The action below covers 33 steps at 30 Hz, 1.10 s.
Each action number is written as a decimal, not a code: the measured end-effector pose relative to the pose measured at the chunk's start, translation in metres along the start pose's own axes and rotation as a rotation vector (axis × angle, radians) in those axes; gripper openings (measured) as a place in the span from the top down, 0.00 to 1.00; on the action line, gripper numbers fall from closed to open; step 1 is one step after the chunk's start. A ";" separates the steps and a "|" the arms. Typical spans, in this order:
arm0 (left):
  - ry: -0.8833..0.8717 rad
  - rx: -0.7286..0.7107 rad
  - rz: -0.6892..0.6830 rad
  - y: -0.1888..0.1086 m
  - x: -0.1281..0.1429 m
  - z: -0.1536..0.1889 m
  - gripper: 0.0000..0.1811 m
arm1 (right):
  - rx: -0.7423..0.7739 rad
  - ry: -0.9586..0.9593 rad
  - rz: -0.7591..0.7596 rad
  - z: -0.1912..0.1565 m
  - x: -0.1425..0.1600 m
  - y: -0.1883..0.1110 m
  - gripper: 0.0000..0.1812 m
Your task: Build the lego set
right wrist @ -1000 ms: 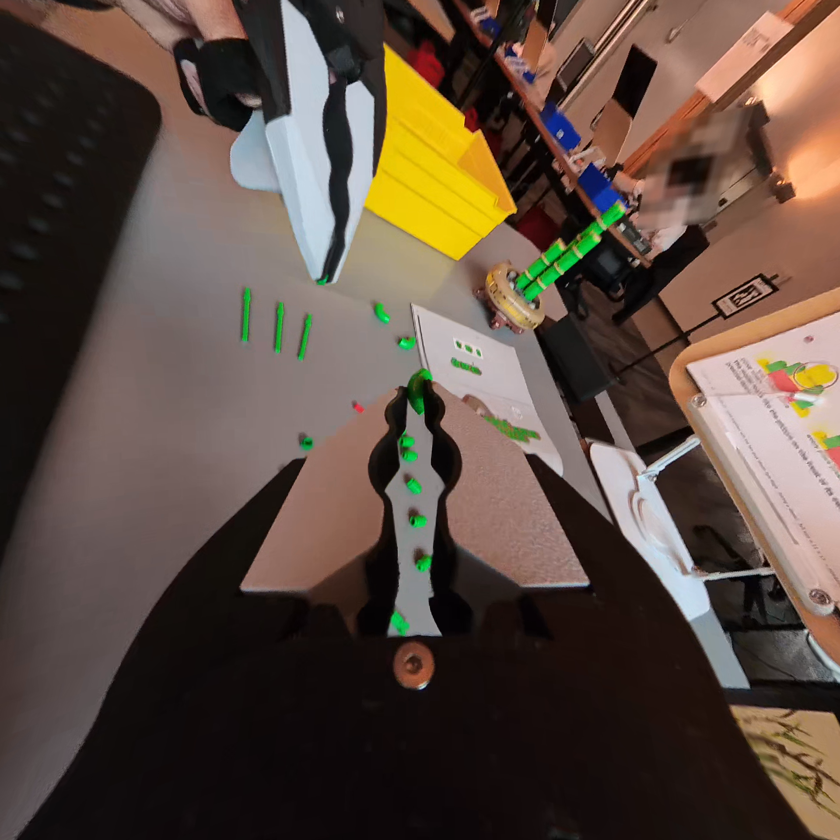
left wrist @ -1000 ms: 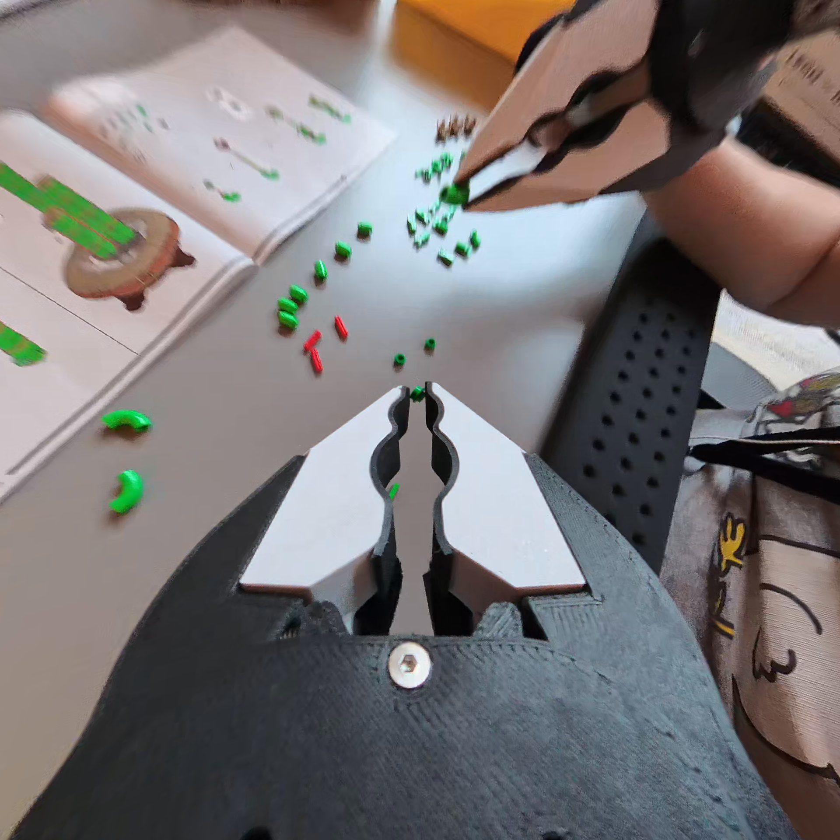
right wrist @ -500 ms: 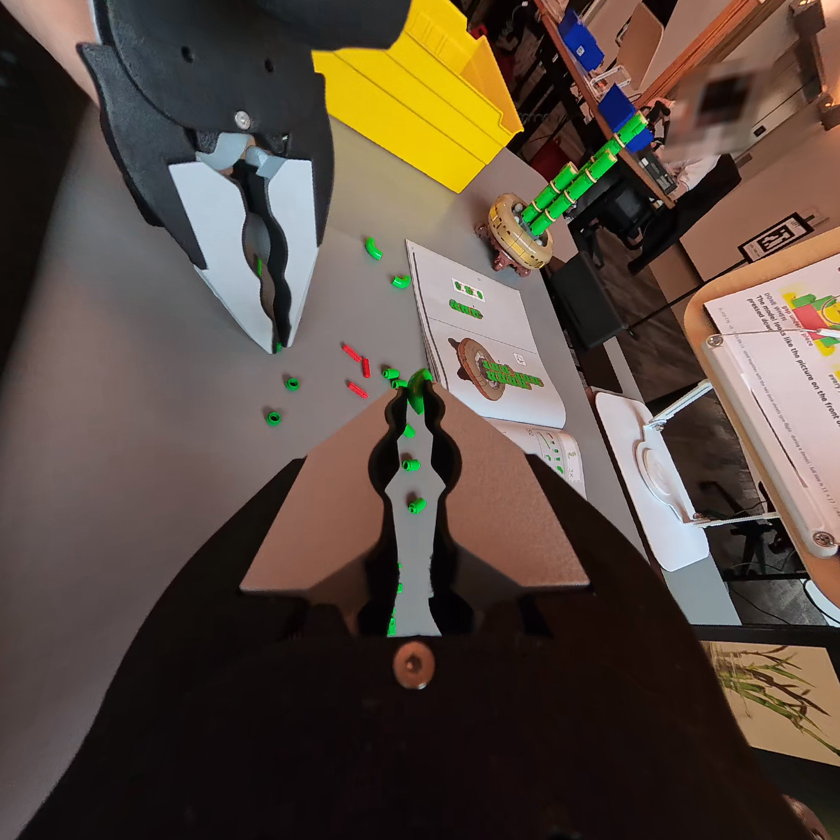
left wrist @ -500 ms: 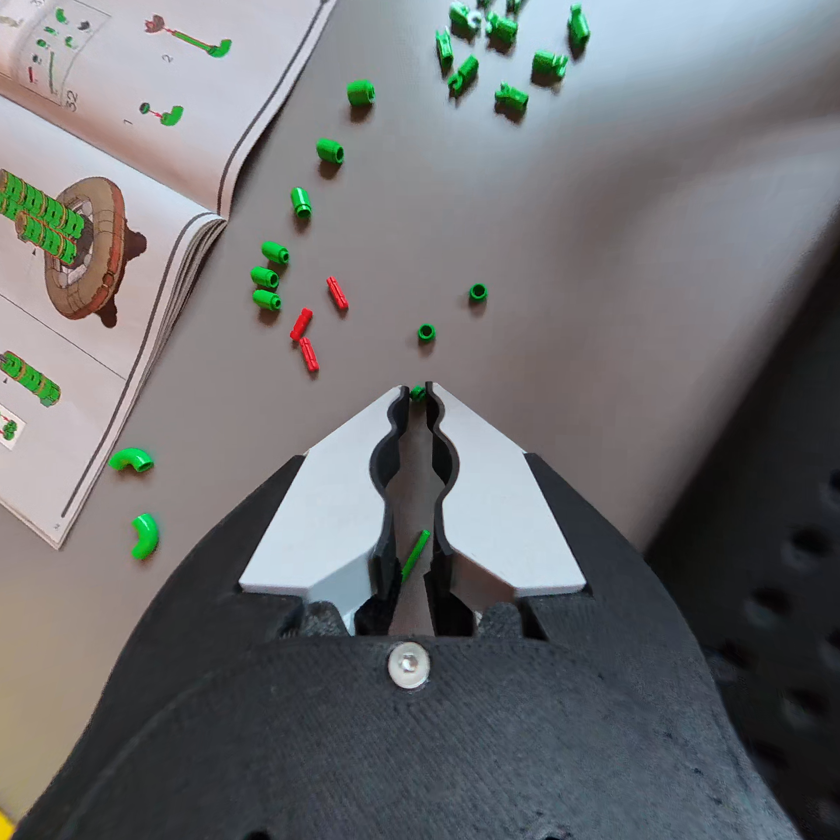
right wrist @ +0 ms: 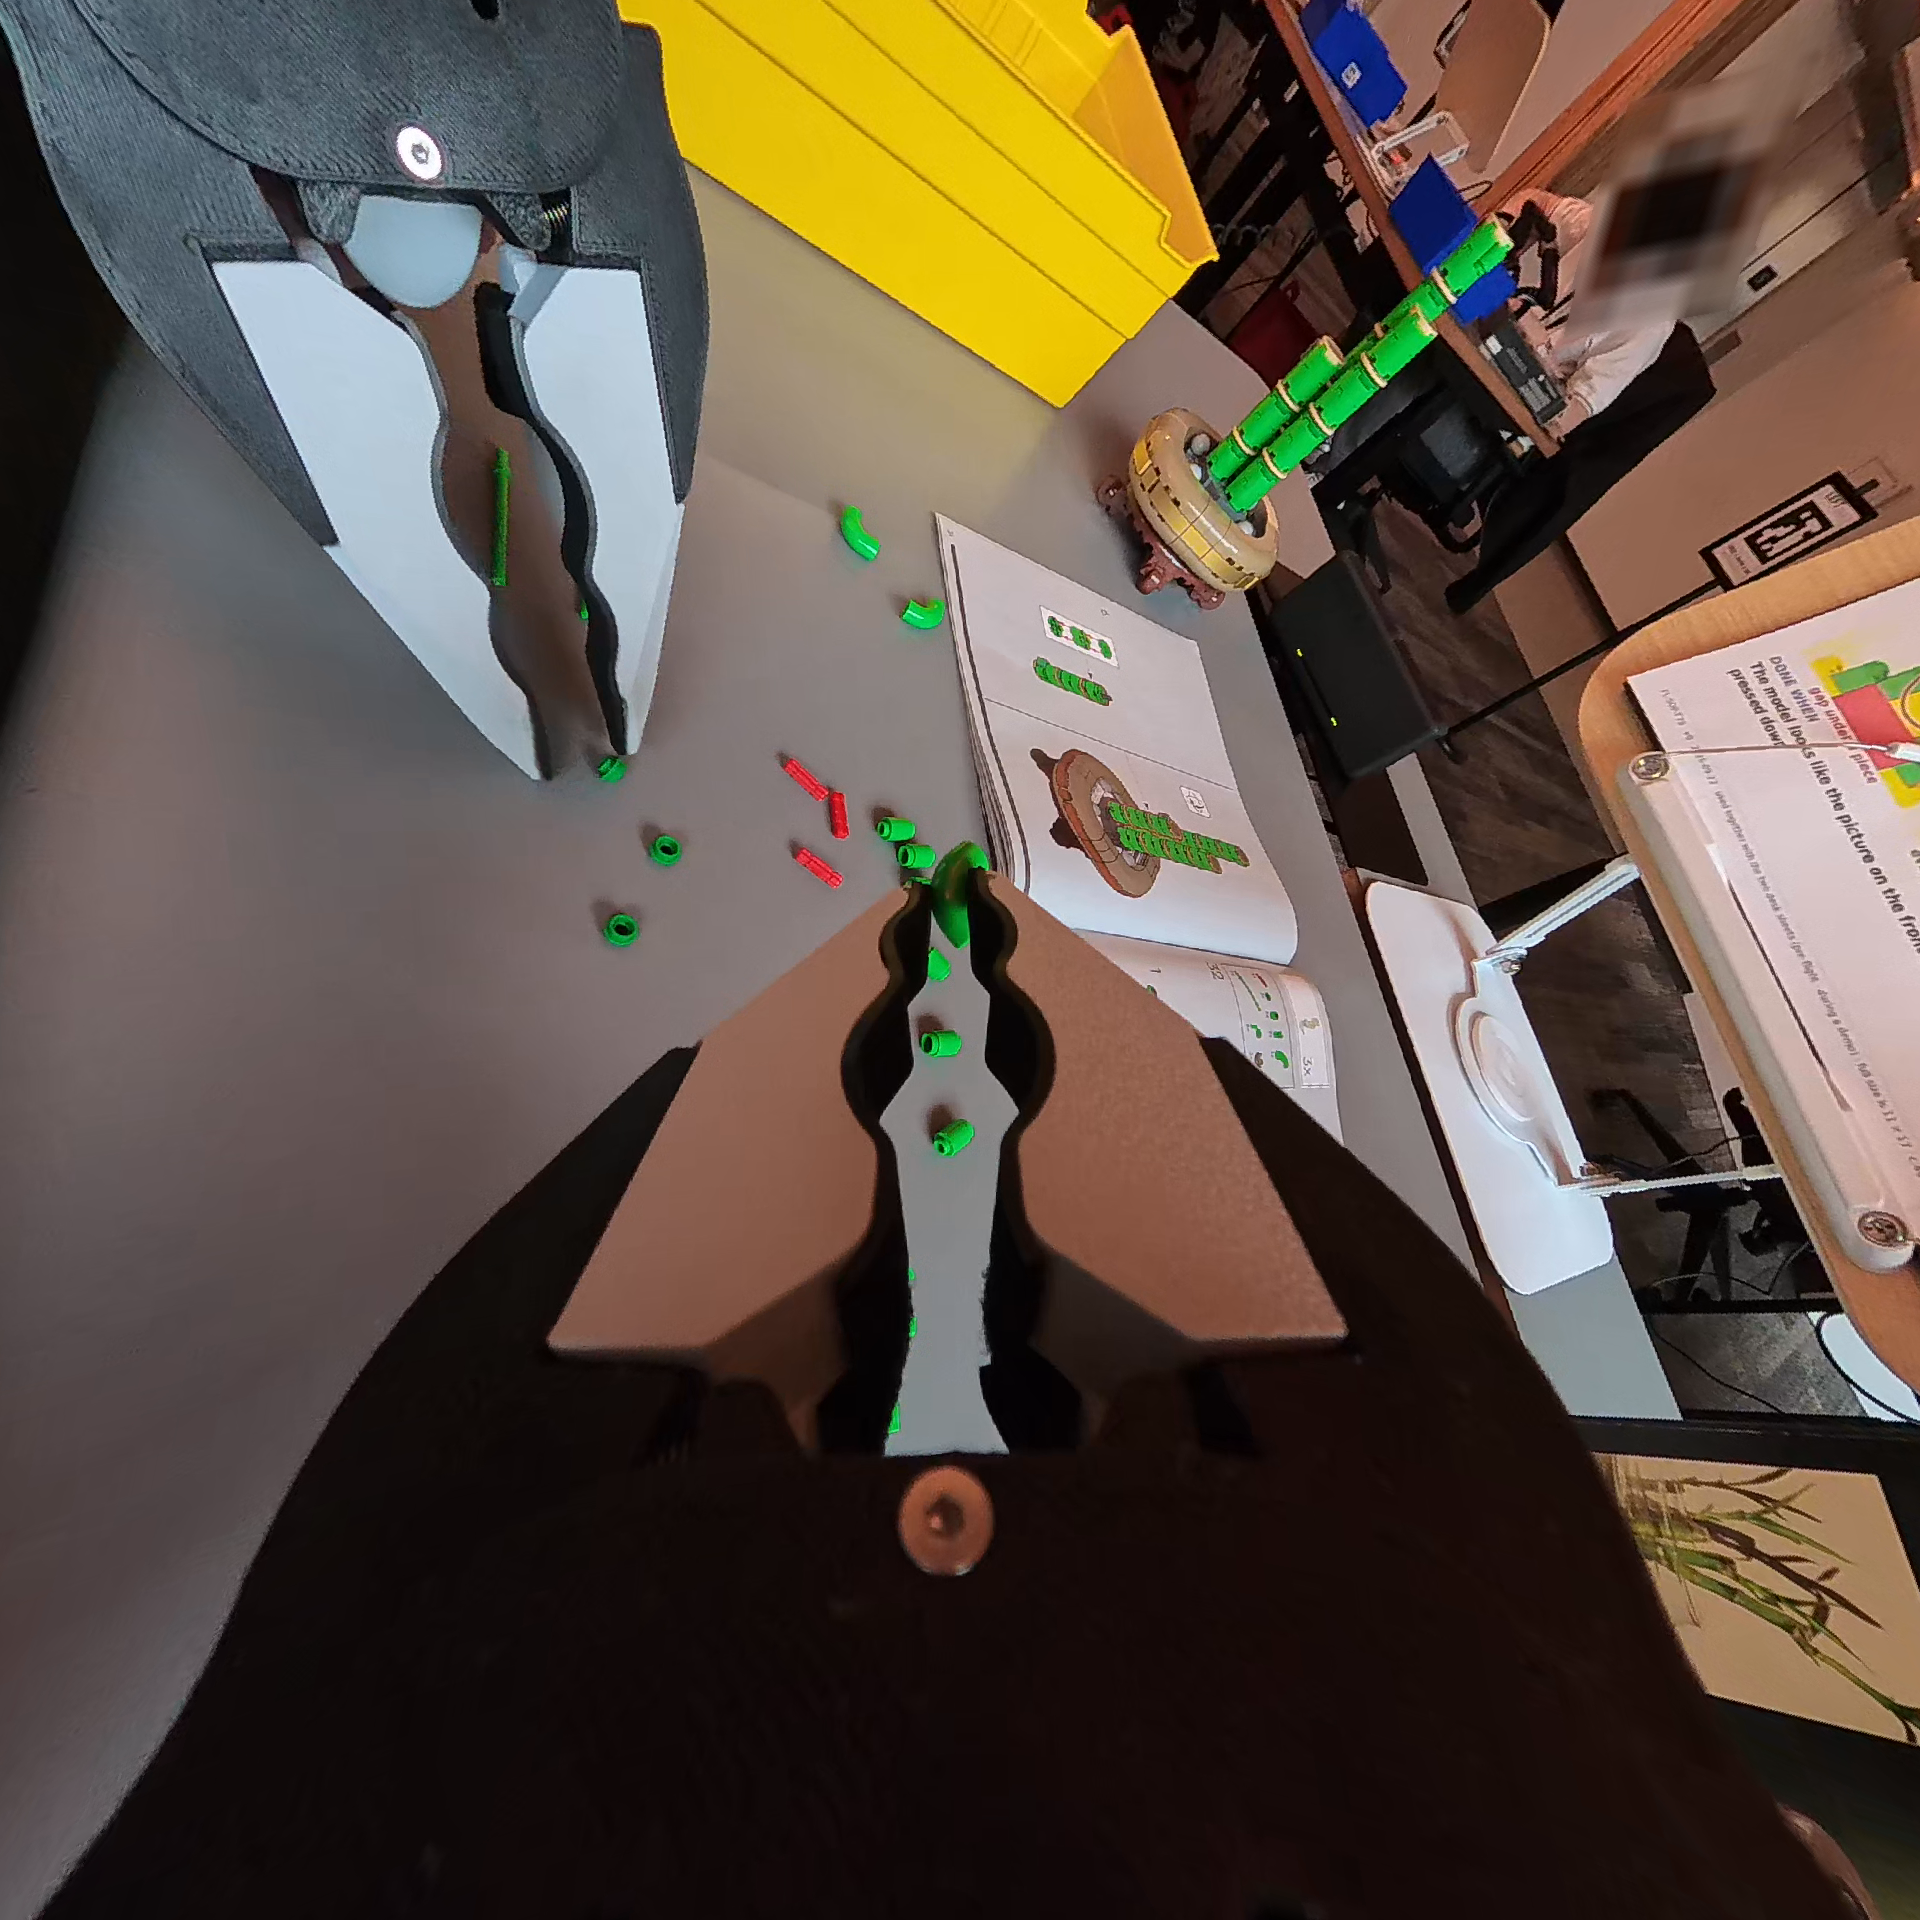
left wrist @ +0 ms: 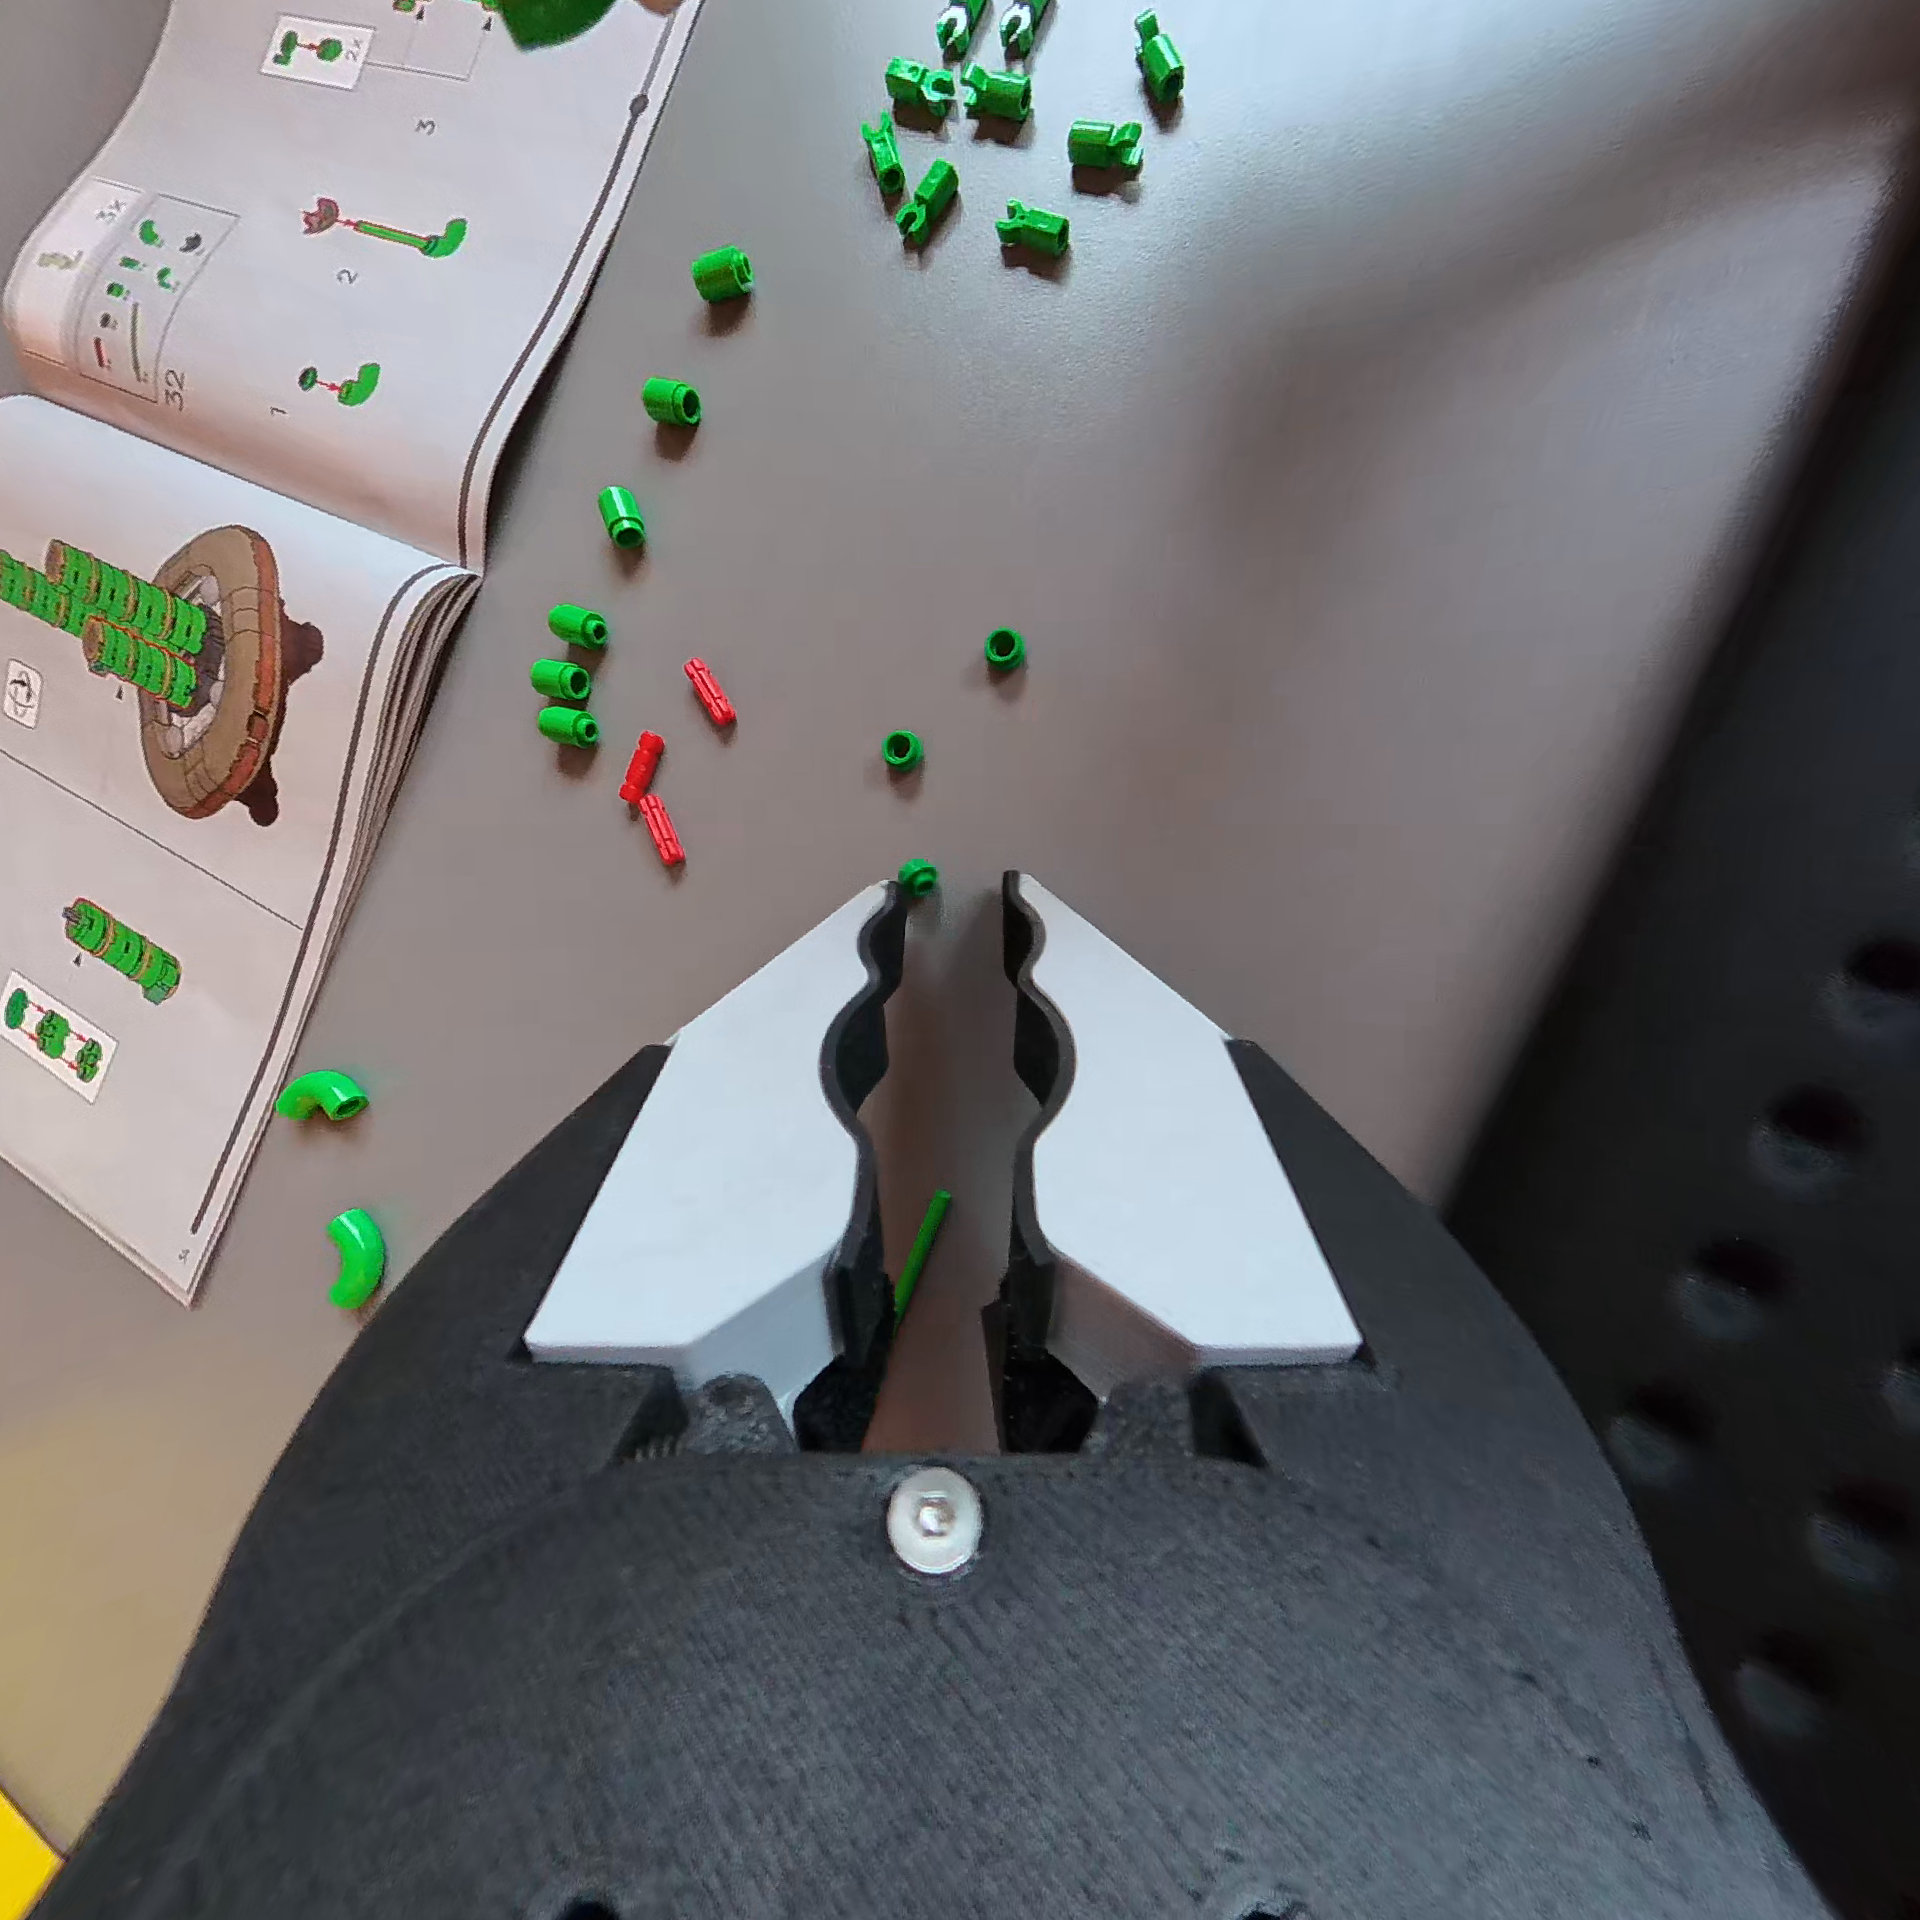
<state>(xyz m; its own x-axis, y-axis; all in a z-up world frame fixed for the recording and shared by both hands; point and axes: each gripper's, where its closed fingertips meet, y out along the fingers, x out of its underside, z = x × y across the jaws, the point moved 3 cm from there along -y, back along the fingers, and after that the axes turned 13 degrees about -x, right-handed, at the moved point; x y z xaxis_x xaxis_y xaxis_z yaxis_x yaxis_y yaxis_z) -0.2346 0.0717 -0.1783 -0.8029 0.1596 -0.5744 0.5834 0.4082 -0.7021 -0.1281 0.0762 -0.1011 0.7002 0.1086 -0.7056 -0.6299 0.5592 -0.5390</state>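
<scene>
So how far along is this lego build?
Partly built: a round base with green stalks already stands beyond the booklet. In hand: the right gripper pinches a green piece, while the left gripper is open with a small green ring at its tip. Left: loose green tubes, red pins and clips lie unused on the table.
</scene>
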 end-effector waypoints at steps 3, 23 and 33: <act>0.001 0.018 -0.004 -0.002 0.001 0.000 0.89 | -0.004 0.000 0.001 0.000 0.000 0.000 0.97; -0.112 0.164 -0.220 0.015 -0.013 -0.028 0.93 | 0.009 0.016 -0.023 0.006 0.008 -0.009 0.97; -0.067 0.117 -0.204 0.020 -0.004 -0.027 1.00 | 0.008 0.009 -0.022 0.006 0.008 -0.010 0.97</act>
<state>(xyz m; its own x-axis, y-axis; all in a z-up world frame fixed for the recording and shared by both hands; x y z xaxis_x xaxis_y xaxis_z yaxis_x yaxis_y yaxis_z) -0.2232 0.1033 -0.1790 -0.8980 0.0234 -0.4395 0.4234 0.3181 -0.8482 -0.1141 0.0758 -0.0987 0.7109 0.0885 -0.6977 -0.6114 0.5680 -0.5509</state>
